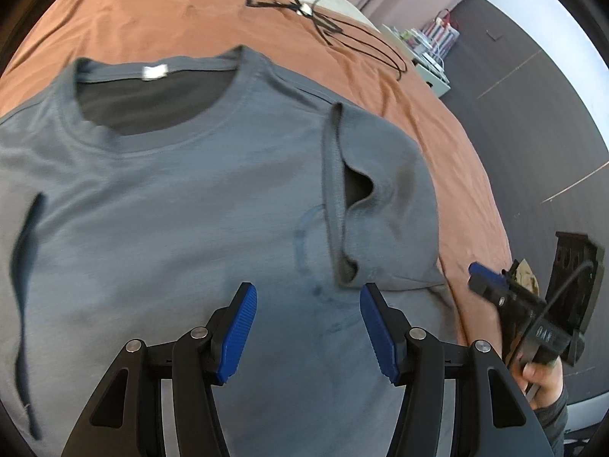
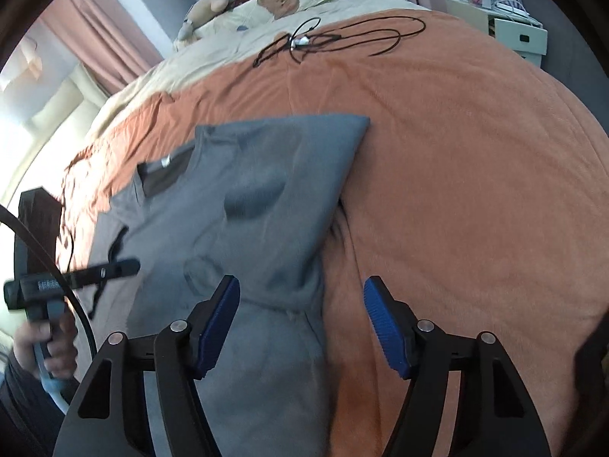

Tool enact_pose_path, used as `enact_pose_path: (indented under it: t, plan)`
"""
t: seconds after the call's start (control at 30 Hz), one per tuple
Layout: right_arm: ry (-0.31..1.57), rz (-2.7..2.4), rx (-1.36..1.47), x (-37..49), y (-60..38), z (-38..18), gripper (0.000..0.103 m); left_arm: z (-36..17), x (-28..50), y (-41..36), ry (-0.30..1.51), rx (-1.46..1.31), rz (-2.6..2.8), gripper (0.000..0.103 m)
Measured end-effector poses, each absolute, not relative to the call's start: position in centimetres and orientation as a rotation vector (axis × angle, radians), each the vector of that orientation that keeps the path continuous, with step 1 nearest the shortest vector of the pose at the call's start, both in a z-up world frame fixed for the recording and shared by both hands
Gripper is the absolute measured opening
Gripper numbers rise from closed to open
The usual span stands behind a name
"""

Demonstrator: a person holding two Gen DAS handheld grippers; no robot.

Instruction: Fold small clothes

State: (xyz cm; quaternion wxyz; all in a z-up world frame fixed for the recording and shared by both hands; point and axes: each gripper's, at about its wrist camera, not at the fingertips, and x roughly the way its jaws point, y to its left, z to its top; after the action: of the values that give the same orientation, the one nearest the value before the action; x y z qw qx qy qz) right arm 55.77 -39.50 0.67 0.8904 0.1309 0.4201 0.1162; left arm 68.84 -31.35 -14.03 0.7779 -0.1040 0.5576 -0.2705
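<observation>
In the left wrist view, the left gripper point(image 1: 308, 297) is seen held above the chest of a grey T-shirt point(image 1: 171, 209); its 2 blue pads point(image 1: 236, 335) stand apart with only open cloth below them, so nothing is grasped. The T-shirt is spread front up on an orange blanket point(image 1: 152, 19), the neckline point(image 1: 160, 114) and its white label point(image 1: 154, 72) toward the top; 1 sleeve point(image 1: 384, 198) is folded inward over the body at the picture's right. A black cable point(image 1: 342, 34) lies on the blanket beyond the collar, well apart from the shirt. At the right edge the right gripper point(image 1: 491, 285) is seen from the side, gripped by a hand point(image 1: 540, 377), off the shirt's edge.

In the right wrist view, the right gripper point(image 2: 300, 297) is released; 1 blue pad point(image 2: 220, 323) is over the shirt's folded edge and the other over bare orange blanket point(image 2: 456, 190), with no cloth pinched. The grey T-shirt point(image 2: 247, 209) lies to the left of centre, its folded sleeve point(image 2: 323, 144) toward the top. The left gripper point(image 2: 125, 266) is seen at the far left over the shirt, held by a hand point(image 2: 45, 346); from this side, whether it is parted cannot be told. The cable point(image 2: 342, 38) lies far up the bed, near cream bedding point(image 2: 228, 26).
</observation>
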Motion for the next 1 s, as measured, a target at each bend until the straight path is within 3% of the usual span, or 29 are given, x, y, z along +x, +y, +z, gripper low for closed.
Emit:
enact_pose_path:
  t: [0.33,0.4,0.47,0.57,0.63,0.73,0.87,1.0]
  plan:
    - [0.936,0.250,0.186,55.5,-39.3,-1.3,0.066,-15.0,69.6,-36.4,1.212,-0.188,-0.621,0.059]
    - [0.945,0.249,0.177,55.5,-39.0,-1.7,0.060,-15.3,69.7,-37.1,1.214,-0.187,-0.627,0.057]
    - [0.952,0.243,0.169,55.5,-39.0,-2.0,0.053,-15.5,69.7,-37.8,1.212,-0.187,-0.645,0.051]
    - [0.942,0.229,0.166,55.6,-38.8,-2.2,0.052,-16.1,69.5,-39.0,1.232,-0.153,-0.653,0.042]
    - [0.934,0.223,0.176,55.7,-38.7,-2.2,0.052,-16.4,69.4,-39.2,1.237,-0.145,-0.632,0.021]
    - [0.930,0.212,0.179,56.1,-38.4,-2.3,0.051,-16.2,69.1,-38.7,1.223,-0.167,-0.643,0.005]
    - [0.946,0.160,0.139,56.5,-37.9,-2.8,0.033,-14.8,67.8,-38.3,1.173,-0.141,-0.670,0.005]
    - [0.934,0.126,0.197,56.2,-38.8,-2.8,0.026,-13.9,66.2,-37.7,1.151,-0.143,-0.700,0.004]
